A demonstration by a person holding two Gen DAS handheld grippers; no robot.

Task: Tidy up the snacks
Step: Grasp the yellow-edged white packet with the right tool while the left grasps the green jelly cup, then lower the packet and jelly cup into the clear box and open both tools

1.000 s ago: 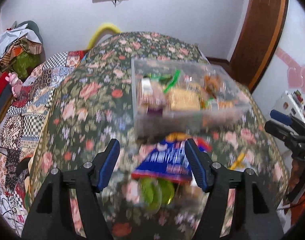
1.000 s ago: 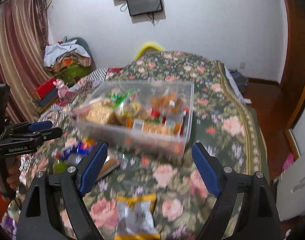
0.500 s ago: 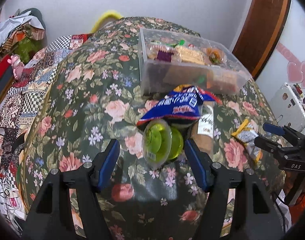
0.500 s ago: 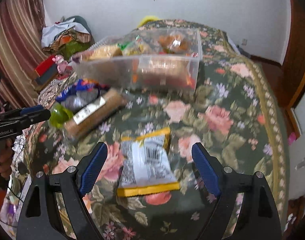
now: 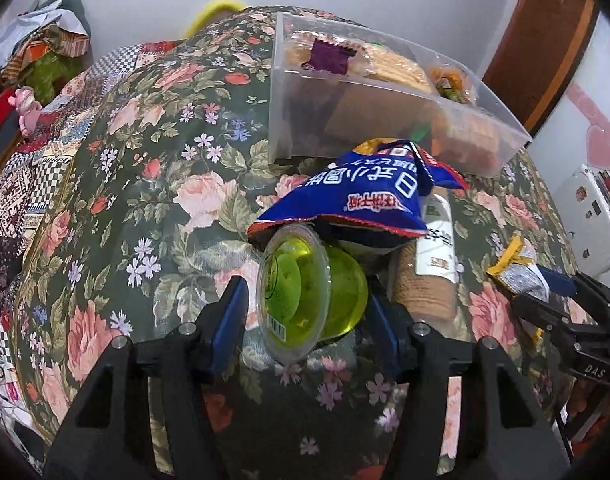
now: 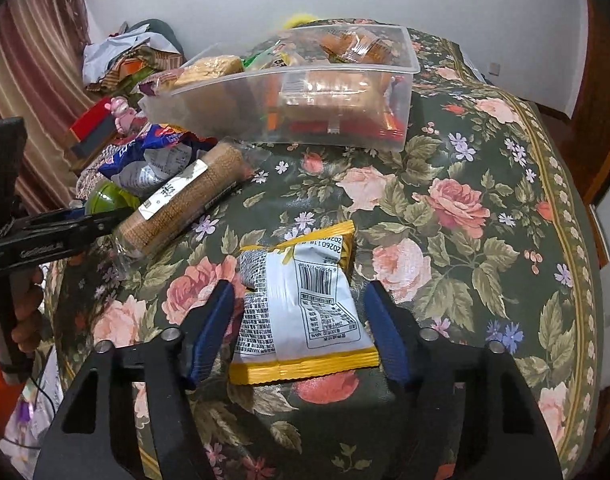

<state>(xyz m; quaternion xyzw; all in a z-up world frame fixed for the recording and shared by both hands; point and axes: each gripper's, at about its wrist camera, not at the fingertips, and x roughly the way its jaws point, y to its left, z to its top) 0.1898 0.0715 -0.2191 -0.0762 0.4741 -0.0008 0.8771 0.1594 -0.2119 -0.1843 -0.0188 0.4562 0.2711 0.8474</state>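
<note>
Both grippers have dropped onto the floral cloth [image 6: 457, 208], jaws closing: left gripper [image 5: 305, 316] around the green jelly cup [image 5: 311, 292] at lower centre, right gripper [image 6: 301, 320] around the yellow-edged packet [image 6: 301, 304]. Neither looks pinched yet; the clear snack box [image 6: 337, 120] waits in the upper frame.

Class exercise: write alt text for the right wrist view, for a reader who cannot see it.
The right gripper is closing around a yellow-edged snack packet lying barcode-up on a floral bedspread. Behind it, a clear bin holds snacks.
</note>
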